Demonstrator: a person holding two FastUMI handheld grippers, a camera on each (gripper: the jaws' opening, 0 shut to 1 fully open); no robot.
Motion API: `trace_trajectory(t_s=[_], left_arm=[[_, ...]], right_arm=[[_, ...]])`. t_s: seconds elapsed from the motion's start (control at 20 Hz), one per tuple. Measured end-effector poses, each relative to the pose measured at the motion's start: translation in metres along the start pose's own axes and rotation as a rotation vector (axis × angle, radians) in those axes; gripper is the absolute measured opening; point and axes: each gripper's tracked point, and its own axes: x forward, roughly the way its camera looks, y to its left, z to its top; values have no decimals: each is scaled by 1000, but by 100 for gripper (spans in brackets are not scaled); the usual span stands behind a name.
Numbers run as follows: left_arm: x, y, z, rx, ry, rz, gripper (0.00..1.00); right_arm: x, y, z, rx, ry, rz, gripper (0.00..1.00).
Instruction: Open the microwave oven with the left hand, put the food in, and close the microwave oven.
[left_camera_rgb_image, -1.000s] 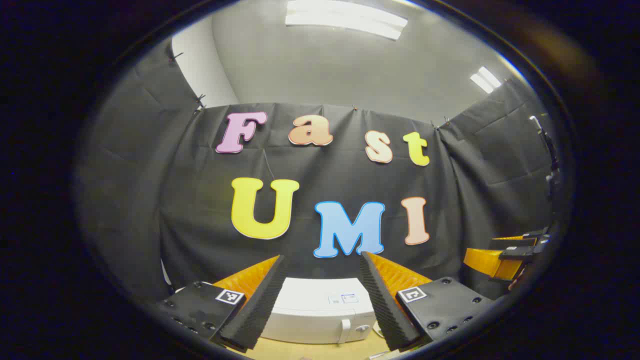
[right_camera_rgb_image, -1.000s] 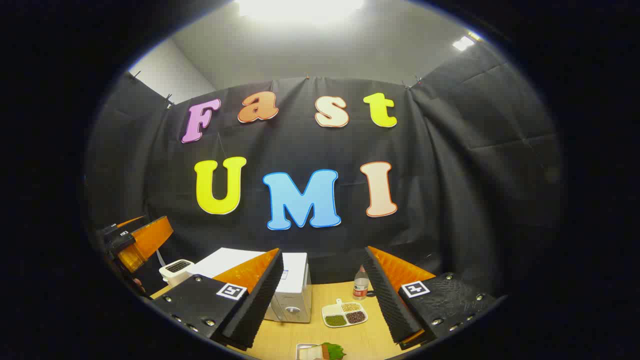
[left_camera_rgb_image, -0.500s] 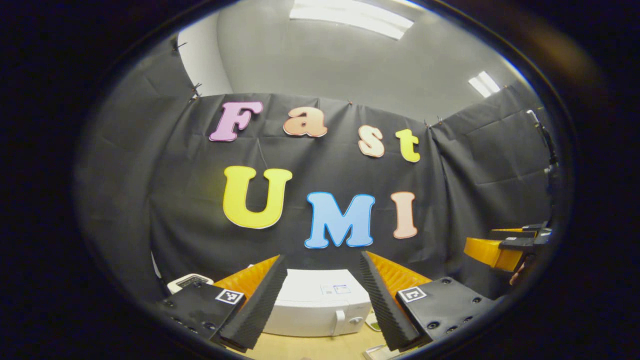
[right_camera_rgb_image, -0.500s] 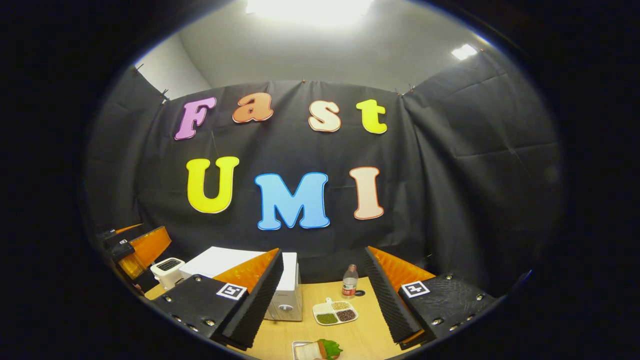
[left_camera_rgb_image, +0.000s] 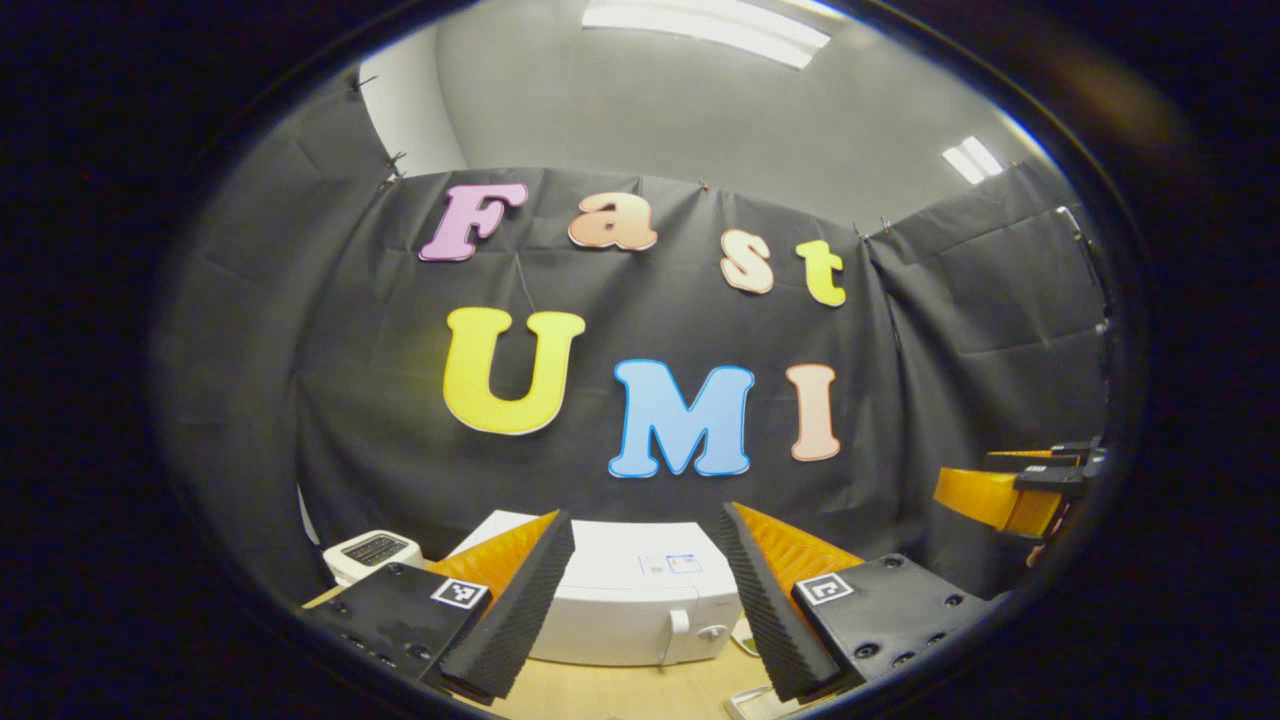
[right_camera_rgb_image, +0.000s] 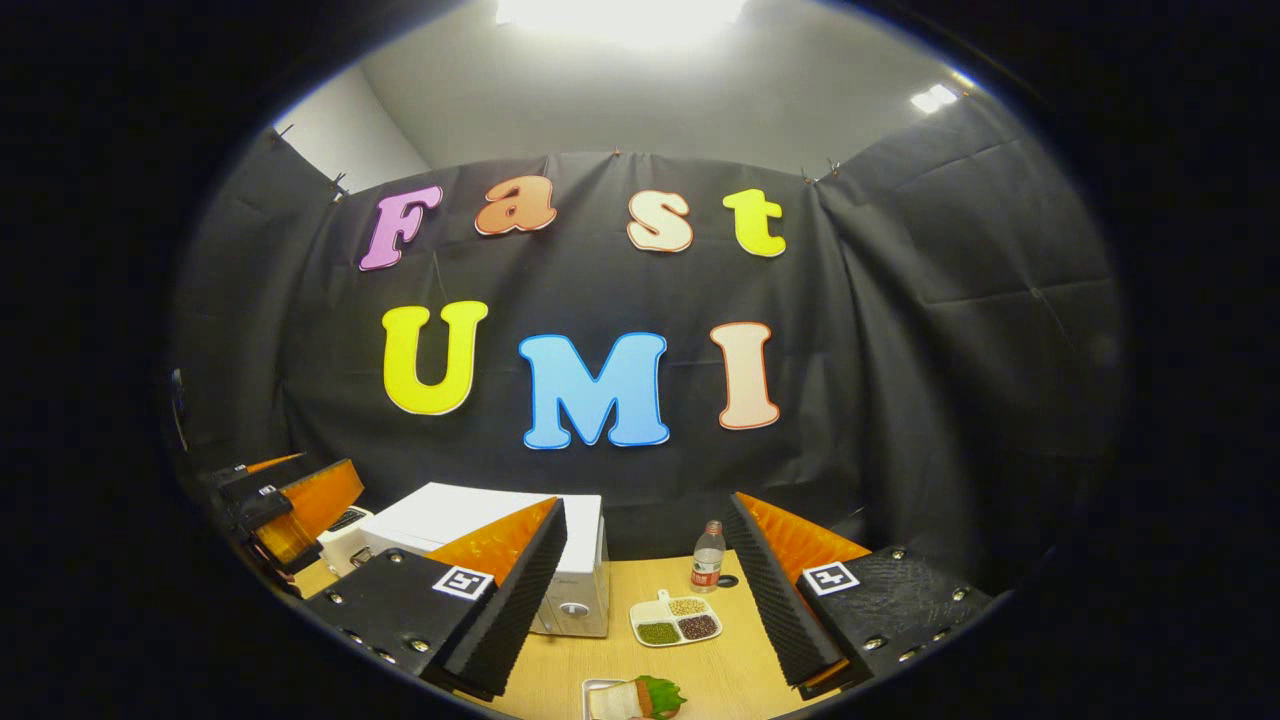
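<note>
microwave (left_camera_rgb_image: 640, 610): lower centre of left gripper view, door shut, handle (left_camera_rgb_image: 678, 634) at its right side.
food (right_camera_rgb_image: 635, 697): sandwich on a tray, bottom centre of right gripper view.
left gripper (left_camera_rgb_image: 645, 600): your fingers spread, empty, well short of the handle.
right gripper (right_camera_rgb_image: 645, 600): spread, empty.
risk: come in crooked and you likely miss the slim handle or shove the oven; bean dish (right_camera_rgb_image: 675, 621) and bottle (right_camera_rgb_image: 707, 556) sit near the food.

In your right gripper view, microwave (right_camera_rgb_image: 500, 545) sat lower left on table (right_camera_rgb_image: 720, 680), toaster (right_camera_rgb_image: 340, 530) just left of it. Divided dish (right_camera_rgb_image: 675, 620) lay right of microwave, bottle (right_camera_rgb_image: 707, 557) behind dish, food (right_camera_rgb_image: 635, 697) at bottom centre, nearest cam.
</note>
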Motion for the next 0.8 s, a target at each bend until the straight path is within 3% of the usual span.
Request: trace_trajectory(t_s=[0.8], left_arm=[[124,-55,-283,51,391,-39,96]], right_arm=[[74,-58,-55,32,135,-5,96]])
